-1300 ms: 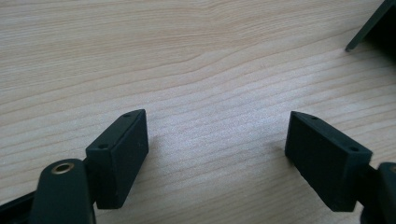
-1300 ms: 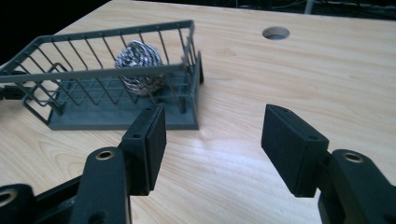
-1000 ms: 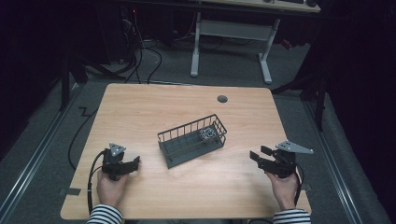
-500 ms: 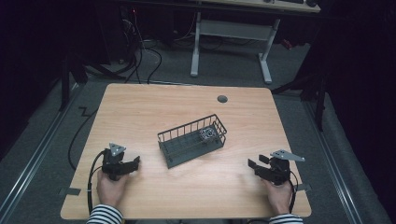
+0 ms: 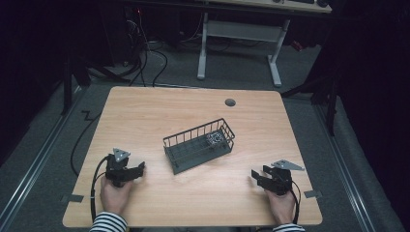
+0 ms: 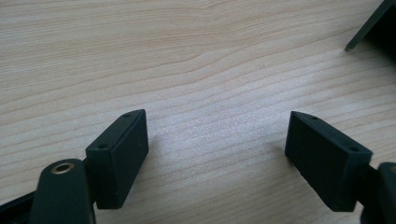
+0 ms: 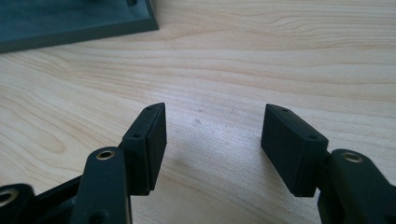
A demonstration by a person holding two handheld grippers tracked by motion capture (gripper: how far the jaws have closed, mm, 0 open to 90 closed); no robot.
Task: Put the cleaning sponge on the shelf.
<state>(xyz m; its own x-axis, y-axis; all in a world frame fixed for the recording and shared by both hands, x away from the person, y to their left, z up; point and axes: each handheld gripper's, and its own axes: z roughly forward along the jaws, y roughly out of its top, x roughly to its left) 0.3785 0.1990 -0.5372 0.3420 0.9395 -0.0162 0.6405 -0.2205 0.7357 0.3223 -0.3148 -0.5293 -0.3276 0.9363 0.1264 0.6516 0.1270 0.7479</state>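
Observation:
A dark wire basket (image 5: pixel 193 155) lies at an angle in the middle of the wooden table (image 5: pixel 183 111). A small pale, speckled object (image 5: pixel 215 139) sits in its right end. My left gripper (image 5: pixel 140 168) rests low at the front left of the table, held in a hand with a striped sleeve. Its jaws stand open over bare wood (image 6: pixel 215 135). My right gripper (image 5: pixel 255 176) sits at the front right and points left toward the basket. It is open too, with nothing between the pads (image 7: pixel 212 126). The basket's base (image 7: pixel 70 18) lies just ahead of it.
A round cable hole (image 5: pixel 230 102) is near the table's far edge. A black cable (image 5: pixel 94 181) loops off the left gripper past the front left edge. A white desk frame (image 5: pixel 239 34) stands on the floor beyond the table. A basket corner (image 6: pixel 373 28) is in the left gripper view.
My right gripper has sunk toward the tabletop and slid slightly left, nearer the front edge. The left gripper and the basket have not moved.

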